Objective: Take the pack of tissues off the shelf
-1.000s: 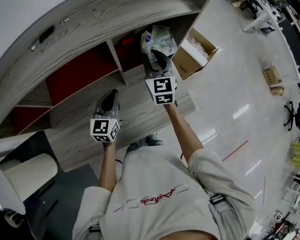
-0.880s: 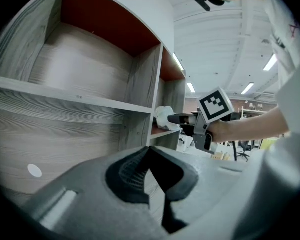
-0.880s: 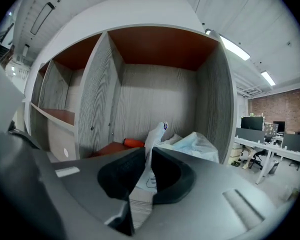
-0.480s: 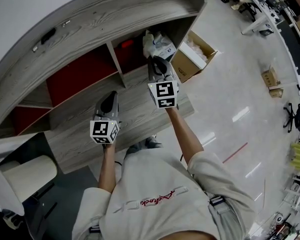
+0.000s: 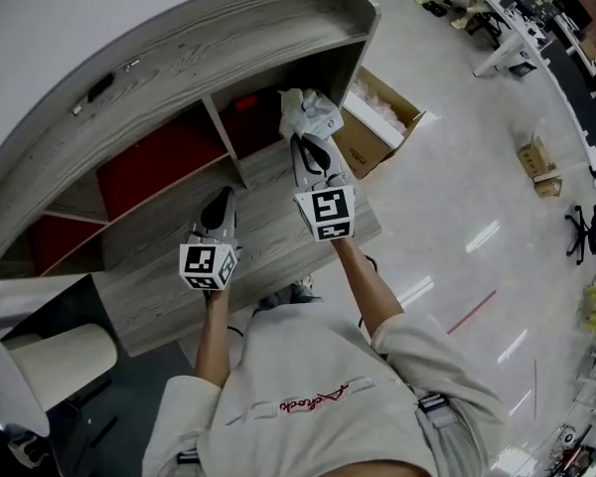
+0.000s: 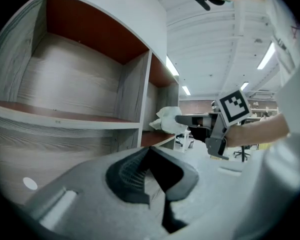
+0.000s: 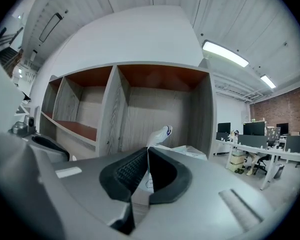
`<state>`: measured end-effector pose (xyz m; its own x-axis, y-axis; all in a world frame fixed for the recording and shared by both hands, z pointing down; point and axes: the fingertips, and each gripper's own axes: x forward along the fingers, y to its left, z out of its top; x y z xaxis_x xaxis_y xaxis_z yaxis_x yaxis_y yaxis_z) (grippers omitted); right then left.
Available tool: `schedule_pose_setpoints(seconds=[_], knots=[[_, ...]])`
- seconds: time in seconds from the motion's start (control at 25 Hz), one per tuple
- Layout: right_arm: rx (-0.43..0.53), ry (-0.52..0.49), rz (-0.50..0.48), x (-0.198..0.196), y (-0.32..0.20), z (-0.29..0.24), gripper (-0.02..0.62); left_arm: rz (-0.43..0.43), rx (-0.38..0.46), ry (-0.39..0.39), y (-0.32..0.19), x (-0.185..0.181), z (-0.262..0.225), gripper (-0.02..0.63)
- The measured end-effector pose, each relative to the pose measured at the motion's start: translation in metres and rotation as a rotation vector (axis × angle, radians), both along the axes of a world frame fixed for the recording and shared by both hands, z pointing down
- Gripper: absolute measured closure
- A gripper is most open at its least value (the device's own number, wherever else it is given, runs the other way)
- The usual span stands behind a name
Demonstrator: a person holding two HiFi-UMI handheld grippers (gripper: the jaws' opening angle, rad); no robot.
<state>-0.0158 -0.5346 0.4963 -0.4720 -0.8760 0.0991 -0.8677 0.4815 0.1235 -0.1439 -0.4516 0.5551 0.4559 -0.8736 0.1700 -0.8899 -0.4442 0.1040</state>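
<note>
The pack of tissues [image 5: 309, 114], white crinkled plastic with blue print, sits at the front edge of the rightmost shelf compartment. My right gripper [image 5: 305, 145] is shut on its wrapper. In the right gripper view a thin flap of the pack [image 7: 159, 135] is pinched between the dark pads and sticks up past my right gripper [image 7: 147, 153]. My left gripper [image 5: 218, 205] hovers lower left over the shelf's lower board, shut and holding nothing. From the left gripper view the pack [image 6: 167, 119] shows at the compartment's mouth, with the right gripper [image 6: 179, 118] on it. My left gripper [image 6: 148, 150] has its jaws together.
The grey wood shelf [image 5: 179, 58] has red-backed compartments that look bare. An open cardboard box [image 5: 379, 125] stands on the floor right of the shelf. A pale chair [image 5: 50, 346] is at lower left. Desks and chairs [image 5: 521, 28] line the far right.
The right gripper's jaws have closed on the tissue pack's wrapper, and the pack has come forward to the compartment's front edge. The left gripper has barely moved.
</note>
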Motion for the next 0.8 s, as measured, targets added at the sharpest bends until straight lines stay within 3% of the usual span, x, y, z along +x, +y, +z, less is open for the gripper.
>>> schedule_pose_setpoints(seconds=[0.52,0.8], knots=[[0.07,-0.009,-0.016,0.043,0.053,-0.028,0.587,0.04,0.081,-0.032,-0.004,0.031,-0.04,0.607],[0.051,-0.018,0.002,0.07,0.068,-0.019,0.587,0.044,0.11,-0.038,-0.005,0.05,-0.052,0.607]])
